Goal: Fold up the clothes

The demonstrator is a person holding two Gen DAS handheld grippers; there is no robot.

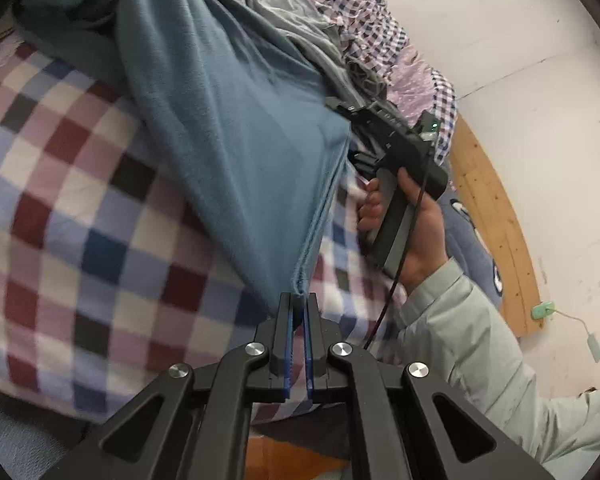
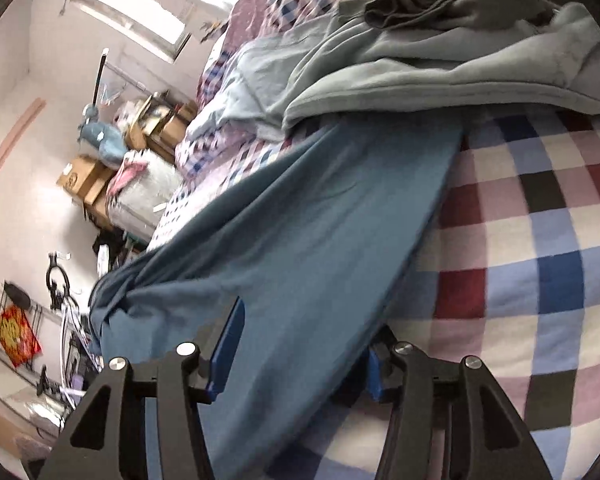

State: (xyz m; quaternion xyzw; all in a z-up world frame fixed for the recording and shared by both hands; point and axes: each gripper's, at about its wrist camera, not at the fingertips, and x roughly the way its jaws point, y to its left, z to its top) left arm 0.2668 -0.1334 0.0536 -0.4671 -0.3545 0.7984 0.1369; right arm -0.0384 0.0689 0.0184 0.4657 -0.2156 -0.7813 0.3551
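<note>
The big cloth (image 1: 228,128) is blue-green all over. The bed cover (image 1: 60,208) has squares of dark red, blue, white, pink and black. A grey top (image 2: 440,68) lies on it. Each claw (image 1: 299,312) is black with bright blue pads (image 2: 230,344). The sleeve (image 1: 460,344) is pale green

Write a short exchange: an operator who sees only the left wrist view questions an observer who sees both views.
Operator: My left gripper pinches the blue garment. Is the right gripper shut too?
Observer: No, it is open; the garment runs between its fingers.
Operator: What stands past the bed on that side?
Observer: Cardboard boxes by the wall.
</note>
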